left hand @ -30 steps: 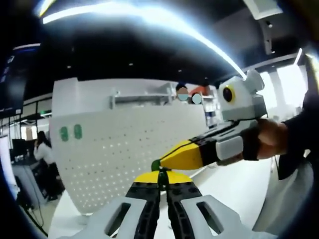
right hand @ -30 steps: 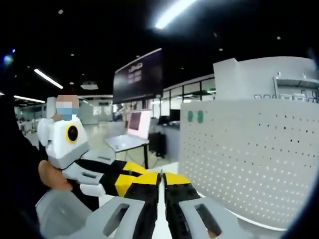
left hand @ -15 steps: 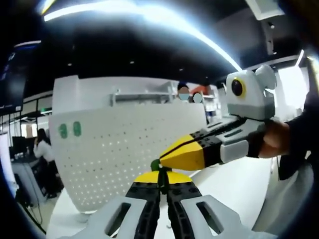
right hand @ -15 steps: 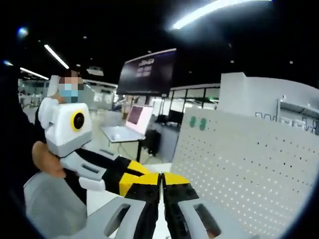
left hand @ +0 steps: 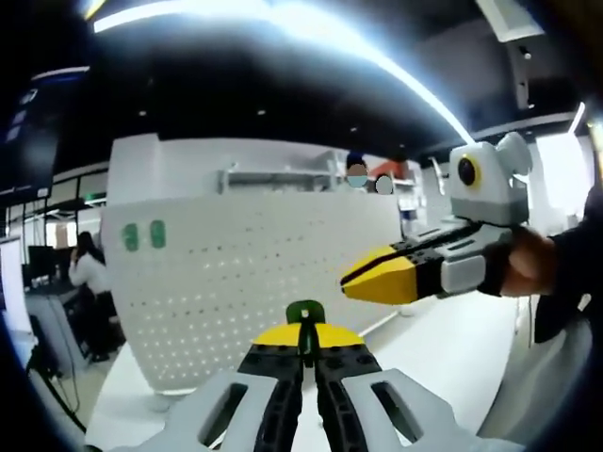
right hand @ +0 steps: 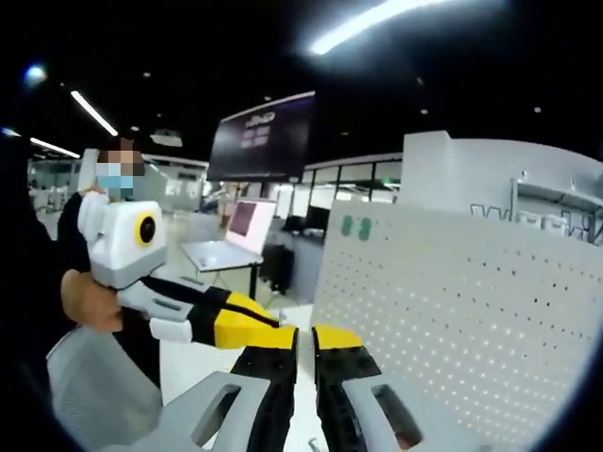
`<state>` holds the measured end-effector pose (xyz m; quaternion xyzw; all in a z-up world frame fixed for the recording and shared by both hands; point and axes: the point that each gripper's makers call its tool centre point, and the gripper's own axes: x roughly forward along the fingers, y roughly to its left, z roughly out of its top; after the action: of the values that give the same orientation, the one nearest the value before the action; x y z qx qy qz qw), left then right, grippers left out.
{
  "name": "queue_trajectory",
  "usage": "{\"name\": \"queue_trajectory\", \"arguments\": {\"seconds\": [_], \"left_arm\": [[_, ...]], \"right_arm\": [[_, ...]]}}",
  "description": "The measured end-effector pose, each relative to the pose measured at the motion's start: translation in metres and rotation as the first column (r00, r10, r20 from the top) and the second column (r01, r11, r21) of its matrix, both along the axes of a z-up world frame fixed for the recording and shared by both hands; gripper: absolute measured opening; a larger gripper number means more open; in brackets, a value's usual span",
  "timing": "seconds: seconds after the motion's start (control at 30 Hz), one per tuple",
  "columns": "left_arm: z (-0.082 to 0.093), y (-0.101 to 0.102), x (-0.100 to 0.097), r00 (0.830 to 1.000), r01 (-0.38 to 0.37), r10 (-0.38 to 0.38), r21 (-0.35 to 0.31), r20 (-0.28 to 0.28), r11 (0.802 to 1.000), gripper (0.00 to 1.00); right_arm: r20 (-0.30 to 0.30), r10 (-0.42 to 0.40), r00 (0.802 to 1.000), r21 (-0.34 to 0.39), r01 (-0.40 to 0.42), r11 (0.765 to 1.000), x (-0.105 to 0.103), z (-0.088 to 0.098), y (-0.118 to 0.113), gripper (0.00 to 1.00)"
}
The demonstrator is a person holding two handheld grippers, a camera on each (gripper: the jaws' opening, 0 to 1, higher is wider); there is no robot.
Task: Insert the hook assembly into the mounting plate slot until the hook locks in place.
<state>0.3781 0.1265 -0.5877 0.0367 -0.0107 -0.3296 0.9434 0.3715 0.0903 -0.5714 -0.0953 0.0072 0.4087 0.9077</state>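
A small green hook point(left hand: 304, 313) sticks up from the yellow tips of my left gripper point(left hand: 304, 333), which is shut on it. Behind it stands the white perforated mounting plate point(left hand: 245, 282), upright on the table. Two green marks point(left hand: 143, 234) sit near its upper left corner. In the left gripper view my right gripper point(left hand: 350, 280) hovers to the right of the hook, apart from it, held by a hand. In the right gripper view my right gripper point(right hand: 305, 341) shows a narrow gap between its jaws, with nothing in it. There the left gripper point(right hand: 268, 330) comes in from the left, and the plate point(right hand: 452, 311) stands to the right.
The white table point(left hand: 452, 348) runs out past the plate. A laptop point(right hand: 231, 247) and a dark hanging screen point(right hand: 262, 146) stand behind the left gripper. A person point(left hand: 89, 282) sits far off at the left, beside the plate's edge.
My right gripper has drawn back to the right, away from the green hook it was touching, and its jaws have parted slightly. The left gripper keeps hold of the hook.
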Motion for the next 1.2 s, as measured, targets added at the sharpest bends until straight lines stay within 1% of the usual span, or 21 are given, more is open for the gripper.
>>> {"name": "queue_trajectory", "arguments": {"seconds": [0.17, 0.27, 0.5, 0.67, 0.77, 0.93, 1.13, 1.2], "left_arm": [[0.004, 0.006, 0.007, 1.000, -0.023, 0.023, 0.007, -0.004, 1.000, 0.03], [0.007, 0.012, 0.014, 0.999, -0.048, 0.048, 0.017, -0.008, 0.999, 0.03], [0.025, 0.022, 0.032, 0.996, -0.087, 0.086, 0.022, 0.012, 0.996, 0.03], [0.037, 0.026, 0.045, 0.993, -0.112, 0.112, 0.027, 0.025, 0.993, 0.03], [0.041, 0.026, 0.051, 0.993, -0.117, 0.116, 0.035, 0.033, 0.992, 0.03], [0.047, 0.024, 0.063, 0.992, -0.125, 0.124, 0.043, 0.039, 0.991, 0.03], [0.054, 0.026, 0.079, 0.990, -0.141, 0.139, 0.045, 0.039, 0.989, 0.03], [0.057, 0.027, 0.084, 0.988, -0.148, 0.146, 0.041, 0.040, 0.988, 0.03]], "right_arm": [[-0.024, -0.031, 0.999, 0.007, 0.031, 1.000, 0.000, -0.009, -0.011, 0.06], [-0.032, -0.050, 0.998, 0.009, 0.050, 0.999, -0.001, -0.014, -0.018, 0.07], [-0.058, -0.091, 0.994, 0.017, 0.092, 0.996, -0.002, -0.024, -0.033, 0.10], [-0.060, -0.102, 0.993, 0.022, 0.103, 0.994, -0.004, -0.024, -0.038, 0.11], [-0.060, -0.108, 0.992, 0.025, 0.109, 0.994, -0.003, -0.024, -0.042, 0.13], [-0.070, -0.119, 0.990, 0.031, 0.122, 0.992, -0.004, -0.027, -0.048, 0.17], [-0.086, -0.130, 0.988, 0.040, 0.134, 0.990, -0.005, -0.031, -0.053, 0.26], [-0.090, -0.131, 0.987, 0.043, 0.135, 0.990, -0.005, -0.032, -0.054, 0.28]]}}
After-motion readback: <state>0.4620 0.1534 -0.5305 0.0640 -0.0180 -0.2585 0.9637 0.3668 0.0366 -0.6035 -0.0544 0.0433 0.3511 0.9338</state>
